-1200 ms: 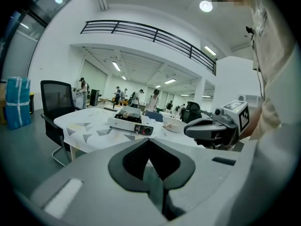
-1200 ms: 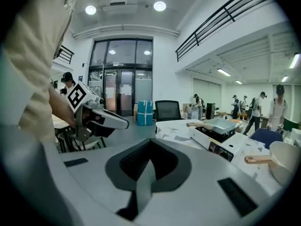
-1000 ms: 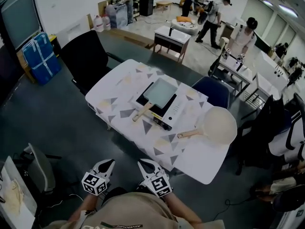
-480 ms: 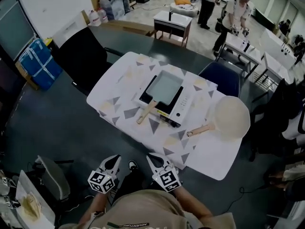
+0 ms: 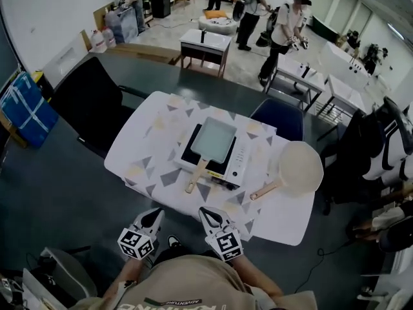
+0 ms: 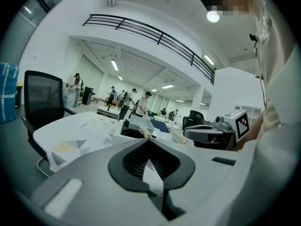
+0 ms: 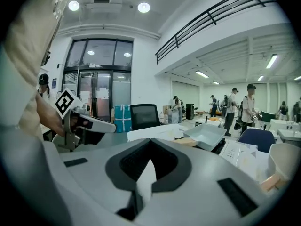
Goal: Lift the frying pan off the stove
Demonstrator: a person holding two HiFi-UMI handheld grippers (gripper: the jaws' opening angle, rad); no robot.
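Note:
A pale square frying pan (image 5: 217, 139) with a wooden handle (image 5: 195, 176) sits on a white-and-black tabletop stove (image 5: 237, 162) at the middle of the patterned table (image 5: 145, 150). Both grippers hang close to my body, short of the table's near edge and well apart from the pan. The left gripper (image 5: 157, 213) is shut with nothing in it, and so is the right gripper (image 5: 205, 212). The right gripper view shows the pan (image 7: 207, 135) ahead to the right, beyond that gripper's closed tips (image 7: 151, 142). In the left gripper view the stove and pan (image 6: 141, 123) lie straight ahead.
A round cream pan (image 5: 299, 166) with a wooden handle lies on the table's right end. A black office chair (image 5: 87, 102) stands at the table's left and a blue chair (image 5: 277, 118) behind it. Several people move around other tables at the back of the room.
My view has shifted toward the table, which now lies nearer and more centred. Both grippers stay shut, side by side near my body.

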